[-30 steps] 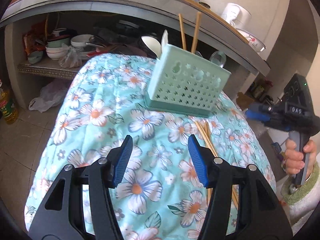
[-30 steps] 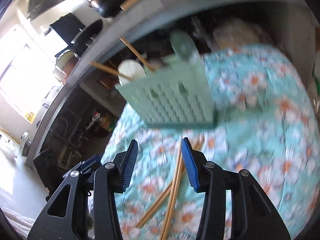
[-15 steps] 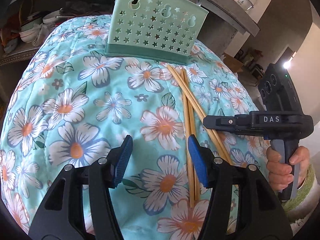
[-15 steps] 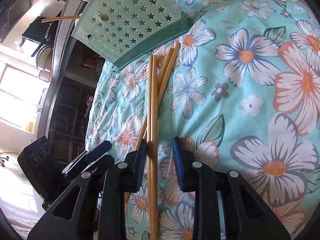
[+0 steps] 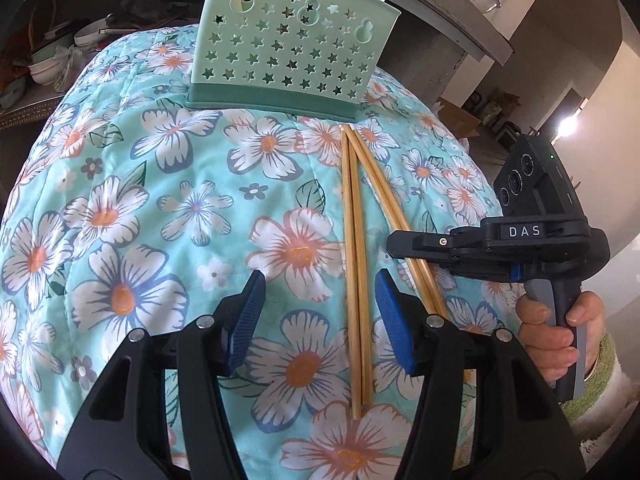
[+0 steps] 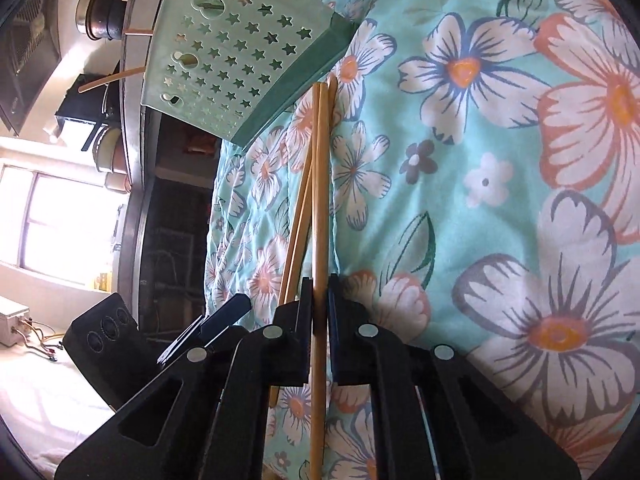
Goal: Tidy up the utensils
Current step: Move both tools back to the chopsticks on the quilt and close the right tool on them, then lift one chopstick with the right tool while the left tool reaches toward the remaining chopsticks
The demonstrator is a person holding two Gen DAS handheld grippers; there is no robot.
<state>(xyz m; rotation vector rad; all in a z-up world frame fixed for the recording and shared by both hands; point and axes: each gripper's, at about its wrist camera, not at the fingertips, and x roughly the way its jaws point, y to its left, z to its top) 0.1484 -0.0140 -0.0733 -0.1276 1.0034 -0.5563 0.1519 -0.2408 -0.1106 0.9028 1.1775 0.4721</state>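
Several bamboo chopsticks (image 5: 354,264) lie on the flowered quilt (image 5: 160,200) in front of a mint green star-punched utensil holder (image 5: 288,52). The holder has chopsticks and spoons standing in it. My right gripper (image 6: 319,280) is low on the quilt and shut on one chopstick (image 6: 319,180), which runs out toward the holder (image 6: 236,60). Its neighbours (image 6: 298,232) lie loose just left of it. From the left wrist view, the right gripper (image 5: 396,242) reaches in from the right over the slanted pair. My left gripper (image 5: 320,280) hovers open above the quilt, the straight pair lying beside its right finger.
A hand (image 5: 556,332) holds the right gripper's handle at the quilt's right edge. Behind the holder runs a concrete counter with a shelf of bowls (image 5: 48,60) beneath it. A cardboard box (image 5: 460,120) sits on the floor at the far right. A bright window (image 6: 60,220) is off to one side.
Both grippers came down toward the quilt. The right gripper rolled, settled around one chopstick and closed on it. The left gripper stayed open and drew nearer the chopsticks.
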